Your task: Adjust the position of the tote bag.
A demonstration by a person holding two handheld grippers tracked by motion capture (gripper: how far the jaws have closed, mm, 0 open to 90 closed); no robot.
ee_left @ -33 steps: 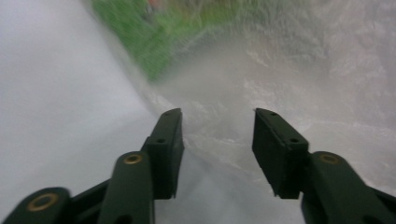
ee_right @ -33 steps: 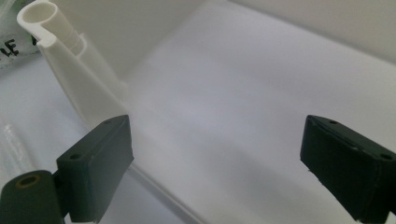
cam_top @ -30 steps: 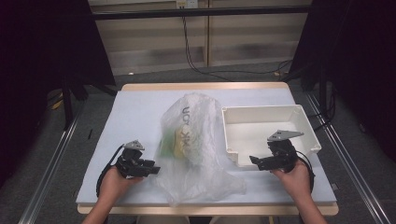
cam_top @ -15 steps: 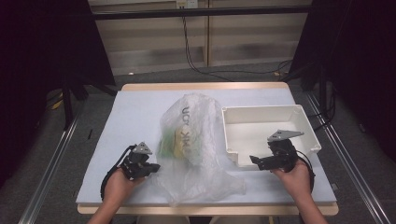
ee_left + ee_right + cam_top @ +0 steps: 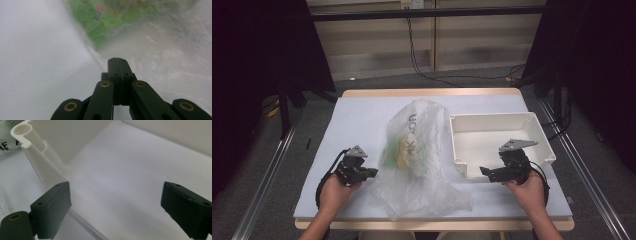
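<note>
Left claw: clenched, its two black jaws pressed flat together with no gap; they have just been closing. The left gripper view shows the tips at the bag's edge, but whether any film is pinched between them cannot be told.
Right claw: released, jaws spread wide with nothing between them, held at the near left corner of the bin and pointing toward the bag.
Plastic bag: clear, crumpled, lying flat on the tabletop between the two claws, its left edge just beside the left claw's tips.
Bag's long axis: runs from the near edge of the tabletop toward the far edge, so it lies crosswise to the line that joins the two claws; the wide, loose end spreads nearest the person, the narrower end points away.
Bag's contents: green and yellow items seen through the film, ahead and to the right of the left claw; blurred in the left gripper view.
White plastic bin: open top, just beyond the right claw, its left wall touching the bag.
Tabletop: pale blue surface under everything.
</note>
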